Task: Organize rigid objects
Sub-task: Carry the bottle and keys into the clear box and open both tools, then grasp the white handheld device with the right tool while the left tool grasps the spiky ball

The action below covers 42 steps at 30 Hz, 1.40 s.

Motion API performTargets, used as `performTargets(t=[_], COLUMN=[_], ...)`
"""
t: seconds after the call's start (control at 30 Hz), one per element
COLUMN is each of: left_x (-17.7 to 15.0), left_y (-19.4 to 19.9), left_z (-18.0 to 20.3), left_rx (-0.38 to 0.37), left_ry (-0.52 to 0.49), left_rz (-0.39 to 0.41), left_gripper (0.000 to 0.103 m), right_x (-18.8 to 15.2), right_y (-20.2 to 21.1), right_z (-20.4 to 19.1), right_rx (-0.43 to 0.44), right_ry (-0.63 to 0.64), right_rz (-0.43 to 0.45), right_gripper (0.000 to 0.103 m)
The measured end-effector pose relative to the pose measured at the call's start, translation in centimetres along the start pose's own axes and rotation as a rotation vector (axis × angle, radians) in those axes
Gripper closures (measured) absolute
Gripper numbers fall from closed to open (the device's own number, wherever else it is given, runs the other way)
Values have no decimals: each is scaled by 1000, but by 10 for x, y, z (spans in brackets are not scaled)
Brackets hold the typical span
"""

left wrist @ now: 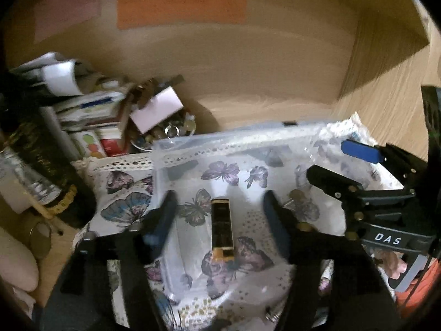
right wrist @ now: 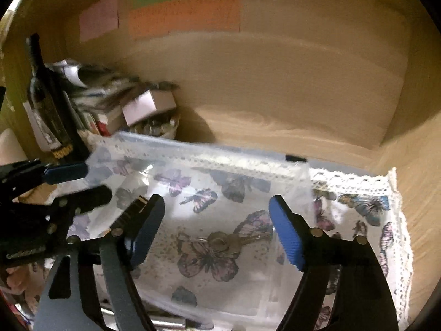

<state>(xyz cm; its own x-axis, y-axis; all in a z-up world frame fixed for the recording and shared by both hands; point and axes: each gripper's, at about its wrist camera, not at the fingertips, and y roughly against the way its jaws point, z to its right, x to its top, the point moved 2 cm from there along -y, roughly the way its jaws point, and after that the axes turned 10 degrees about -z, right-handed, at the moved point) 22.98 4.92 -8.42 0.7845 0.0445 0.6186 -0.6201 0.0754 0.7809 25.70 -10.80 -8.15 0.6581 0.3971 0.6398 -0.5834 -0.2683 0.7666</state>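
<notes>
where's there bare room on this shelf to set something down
Bare wood runs behind the clear plastic bag to the back wall, and along the right past the lace edge of the butterfly cloth. The back-left corner is crowded: stacked boxes, a dark bottle, a dish of small bits. Both grippers hover open over the cloth.

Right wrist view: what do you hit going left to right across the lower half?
Left tongs → black-and-gold tube → key lying on the clear pouch → lace edge of the butterfly cloth → wooden surface.
</notes>
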Motion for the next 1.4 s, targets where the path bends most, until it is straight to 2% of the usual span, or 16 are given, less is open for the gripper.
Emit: performTargets(t=[0.07,0.13,0.23,0.3,0.4,0.6,0.73,0.93,1.03,1.13,1.2,1.27,1.3,1.37,1.4], left_x=[-5,-10,-22,-35,-58,-103,-133,-164,-172,-176,-178,-178,-178,-177,-177], left_y=[16,32,56,69,76,65,53,50,51,51,50,48,47,44,42], left_z=[-2,-3,-9,-14,-23,-37,-37,-26,-20,-15,-11,-9,-8,-6,-4], left_rx=[32,60,94,115,140,155,129,120,111,111,97,80,70,50,40], left_ry=[4,1,-1,-4,-1,37,59,51,35,14,0,-11,-11,-11,-18], left_rz=[37,72,118,131,108,-1,-53,-72,-73,-71,-76,-85,-90,-97,-108], left_gripper=[28,16,4,2,1,1,1,1,1,1,1,1,1,7,17], right_x=[-2,-7,-19,-31,-53,-99,-122,-140,-140,-135,-131,-128,-127,-125,-125], right_y=[16,33,54,65,73,67,61,56,45,32,25,21,19,16,17], right_z=[0,-3,-10,-17,-27,-42,-51,-71,-77,-78,-80,-84,-86,-89,-89], right_rx=[5,0,-18,-25,-24,27,66,121,98,148,167,159,156,163,167], right_ry=[5,20,48,68,110,159,187,254,262,256,261,279,287,304,310], right_rz=[34,65,101,116,103,4,-61,-107,-131,-171,-183,-193,-198,-214,-214], right_gripper=[19,19,18,15,9,9,9,9,9,11,14,30,35,46,48])
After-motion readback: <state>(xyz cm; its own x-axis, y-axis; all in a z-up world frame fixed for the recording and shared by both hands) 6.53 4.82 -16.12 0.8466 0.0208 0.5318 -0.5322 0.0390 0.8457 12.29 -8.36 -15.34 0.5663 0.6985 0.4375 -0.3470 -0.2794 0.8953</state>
